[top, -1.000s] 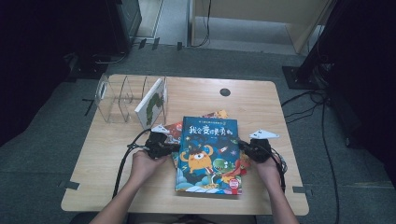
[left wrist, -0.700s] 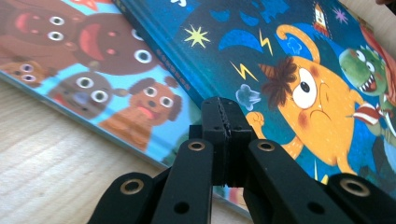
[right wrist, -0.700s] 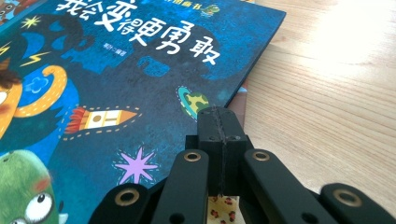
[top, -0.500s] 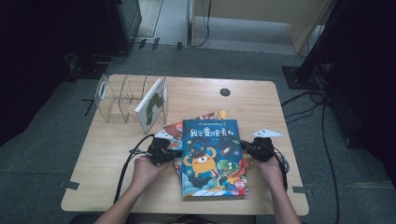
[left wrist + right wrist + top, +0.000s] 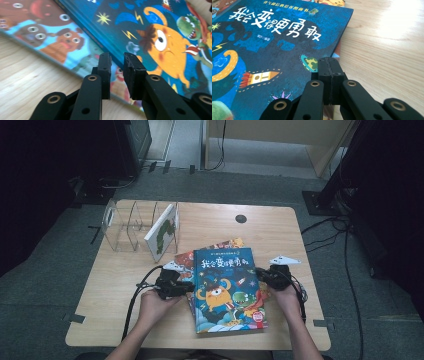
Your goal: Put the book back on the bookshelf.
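The blue picture book [image 5: 227, 287] lay flat on top of a small stack near the front edge of the wooden table [image 5: 300, 240], between the two claws. The left gripper [image 5: 189, 288] stood at the book's left edge; in the left gripper view its pads [image 5: 104, 72] stood slightly apart, had just been opening, and held nothing between them, the cover lying just beyond their tips. The right gripper [image 5: 260, 276] stood at the book's right edge with its pads [image 5: 329, 75] pressed together, empty, the tips over the cover's near margin. Judged from this, both claws flanked the book to square or shift it before a lift toward the clear file rack [image 5: 131, 226], which stood well beyond the left claw with one book [image 5: 162, 231] upright in it.

The lower book [image 5: 50, 40] was largely covered; only its left strip and a far corner showed. Whether either claw touched the cover could not be determined. The stack's count was unclear.
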